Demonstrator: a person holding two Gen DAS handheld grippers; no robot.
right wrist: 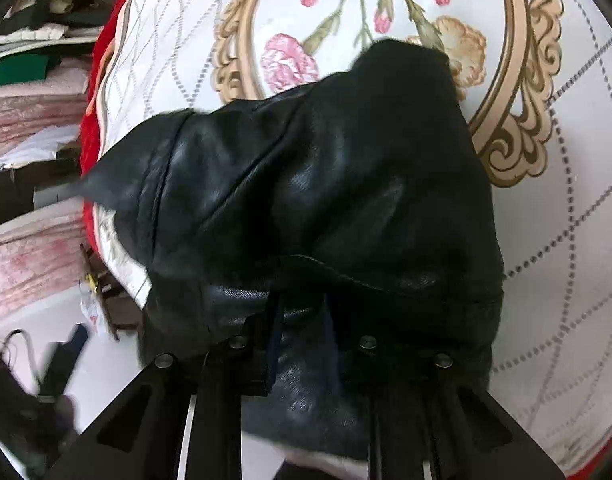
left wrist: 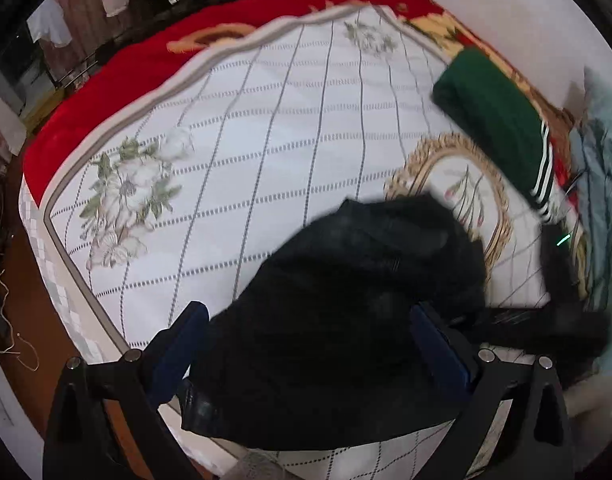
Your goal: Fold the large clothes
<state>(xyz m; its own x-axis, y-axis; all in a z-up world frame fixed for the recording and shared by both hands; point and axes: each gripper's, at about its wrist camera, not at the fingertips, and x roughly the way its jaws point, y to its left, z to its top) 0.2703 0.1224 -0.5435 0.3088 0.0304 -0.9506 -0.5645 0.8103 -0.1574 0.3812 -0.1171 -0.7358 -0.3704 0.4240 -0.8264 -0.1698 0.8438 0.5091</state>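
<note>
Risk number one here is the black jacket [left wrist: 346, 320] sliding off the bed [left wrist: 266, 140], since in the left wrist view a good chunk of it hangs over the mattress edge at the bottom of the frame. It's slick, leathery stuff, bunched in a lump rather than laid flat, so I'd guess it slips easily and won't hold a crease.

Left tool [left wrist: 310, 344]: jaws stand wide apart, with the jacket heaped between them. The pads don't look pressed on anything, so I'd call it open with no hold. If it closes where it is, it probably grabs a thick wad of layers instead of one edge, and the fold comes out lumpy.

Right tool [right wrist: 302, 316]: jaws are nearly together at the bottom middle of its view, with jacket material bunched right at them. It looks pinched on a fold near a hem seam, though everything is dark and the tips are partly buried, so how many layers it has I can't tell. A thin pinch on slippery material could pop loose on a pull.

Also, the folded green garment [left wrist: 502, 128] sits at the upper right of the left view, well apart for now, but a wide swing with the jacket could knock it.

Both views are blurry, so take the fine details loosely.
</note>
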